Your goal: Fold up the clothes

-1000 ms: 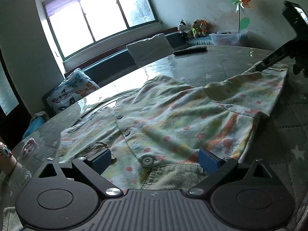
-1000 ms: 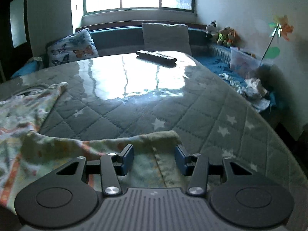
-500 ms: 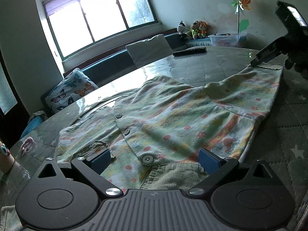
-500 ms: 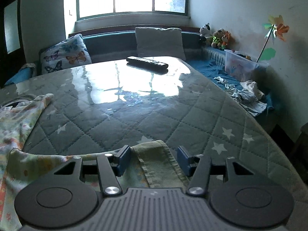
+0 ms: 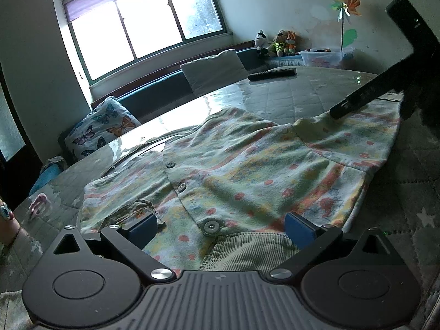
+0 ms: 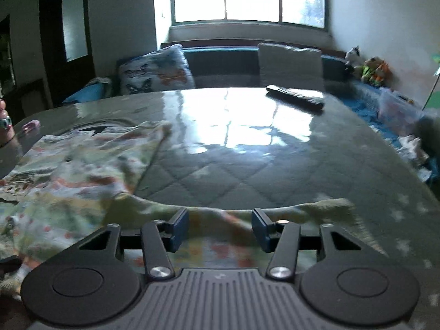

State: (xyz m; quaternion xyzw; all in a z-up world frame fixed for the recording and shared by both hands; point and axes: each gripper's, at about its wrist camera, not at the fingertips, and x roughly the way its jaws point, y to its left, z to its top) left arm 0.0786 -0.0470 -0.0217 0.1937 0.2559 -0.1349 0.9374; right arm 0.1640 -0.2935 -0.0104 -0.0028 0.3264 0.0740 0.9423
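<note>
Quilted, star-printed cloth under a glossy clear cover spreads over your table (image 6: 275,170), with a bright window (image 5: 143,24) beyond.

Nearest you, your left gripper (image 5: 221,227) hangs over the corduroy collar of the floral button-up garment (image 5: 247,170); its jaws stand wide apart, the blue pads clear of the cloth, holding nothing.

At 2 o'clock in the left wrist view, your right gripper (image 6: 220,229) comes in dark over the garment's spread sleeve. Its jaws have just been closing and stand about half apart; the sleeve's edge lies between the blue pads, though the blur hides whether they pinch it.

The garment lies flat and open, buttons up, filling the near left part of the table. Beyond it the table is bare up to a black remote control (image 6: 295,97) near the far edge at 1 o'clock.

At 9 o'clock a hand (image 6: 5,126) with a ring rests at the table's edge, beside a small pink thing (image 6: 31,125).

Behind the table runs a bench with a butterfly cushion (image 6: 156,73), a plain grey cushion (image 6: 290,64), plush toys (image 5: 276,44), a clear plastic bin (image 5: 326,56) and a paper pinwheel (image 5: 345,5).
</note>
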